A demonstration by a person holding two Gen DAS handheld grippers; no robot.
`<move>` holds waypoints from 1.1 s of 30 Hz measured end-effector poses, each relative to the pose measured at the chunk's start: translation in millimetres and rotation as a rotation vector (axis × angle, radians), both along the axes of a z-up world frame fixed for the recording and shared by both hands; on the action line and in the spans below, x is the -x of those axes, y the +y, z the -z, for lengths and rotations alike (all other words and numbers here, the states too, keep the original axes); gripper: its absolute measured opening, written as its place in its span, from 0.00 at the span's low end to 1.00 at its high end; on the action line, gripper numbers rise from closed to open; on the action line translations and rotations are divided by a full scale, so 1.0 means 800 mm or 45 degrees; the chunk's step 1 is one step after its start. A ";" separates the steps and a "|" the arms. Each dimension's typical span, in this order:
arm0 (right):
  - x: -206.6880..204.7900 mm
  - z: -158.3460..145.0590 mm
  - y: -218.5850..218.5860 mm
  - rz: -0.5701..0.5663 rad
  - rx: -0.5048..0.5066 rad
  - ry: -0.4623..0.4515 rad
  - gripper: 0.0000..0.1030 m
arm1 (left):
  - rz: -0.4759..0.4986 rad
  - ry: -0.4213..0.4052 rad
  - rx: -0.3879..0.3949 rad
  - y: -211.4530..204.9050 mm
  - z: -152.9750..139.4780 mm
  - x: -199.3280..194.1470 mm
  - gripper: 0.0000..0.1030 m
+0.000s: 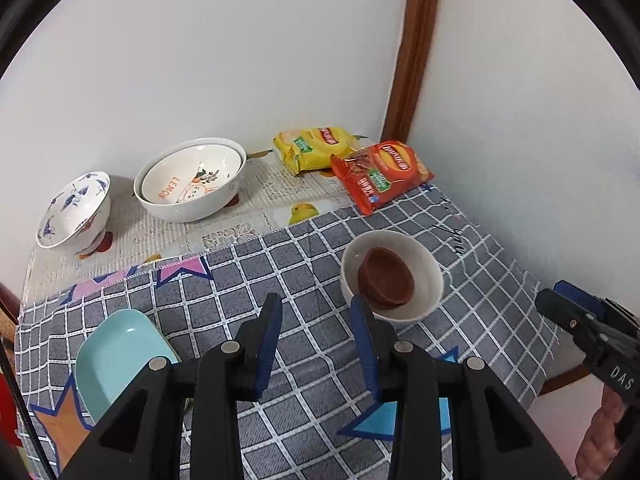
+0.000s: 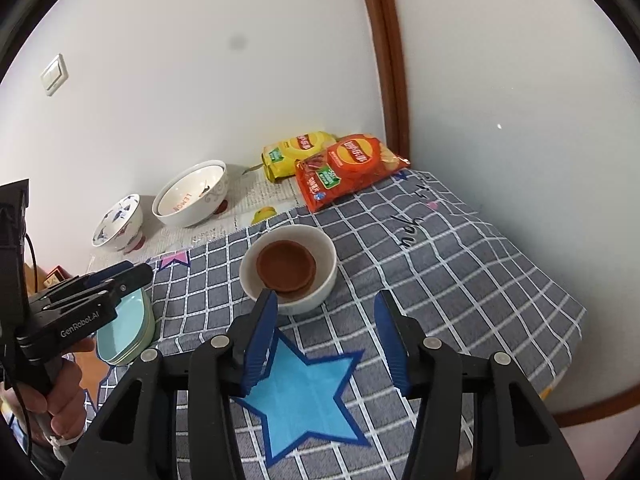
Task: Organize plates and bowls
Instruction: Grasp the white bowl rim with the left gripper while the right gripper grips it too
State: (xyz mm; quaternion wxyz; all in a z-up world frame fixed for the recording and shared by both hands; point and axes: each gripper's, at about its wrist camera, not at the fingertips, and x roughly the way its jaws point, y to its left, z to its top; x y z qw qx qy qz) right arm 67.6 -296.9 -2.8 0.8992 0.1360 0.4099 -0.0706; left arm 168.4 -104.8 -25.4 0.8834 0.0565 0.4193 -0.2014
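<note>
grey checked cloth (image 2: pixel 460 280) covered the table by white walls. both tools pointed steeply down: left gripper (image 1: pixel 316 334) part-spread, empty; right gripper (image 2: pixel 324 332) wider, empty. white bowl (image 2: pixel 324 276) holding brown bowl (image 2: pixel 286 266) lay just ahead of both.

The left claw (image 1: pixel 316 344) points forward and downward, its blue-padded fingers (image 1: pixel 269 344) parted with nothing between them; the right claw (image 2: pixel 326 344) is angled down likewise, its fingers (image 2: pixel 260 344) set wider and gripping nothing; a hand (image 2: pixel 60 396) wraps the left claw's handle, near left in the right wrist view.
</note>
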 end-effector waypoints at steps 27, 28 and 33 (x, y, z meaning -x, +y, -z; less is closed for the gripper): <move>-0.137 0.129 -0.030 -0.089 -0.154 0.202 0.25 | 0.037 0.217 -0.044 -0.076 0.103 -0.097 0.33; -0.139 0.131 -0.031 -0.091 -0.157 0.207 0.25 | 0.042 0.227 -0.059 -0.080 0.107 -0.100 0.33; -0.154 0.145 -0.034 -0.079 -0.150 0.255 0.25 | 0.040 0.259 -0.087 -0.087 0.122 -0.108 0.30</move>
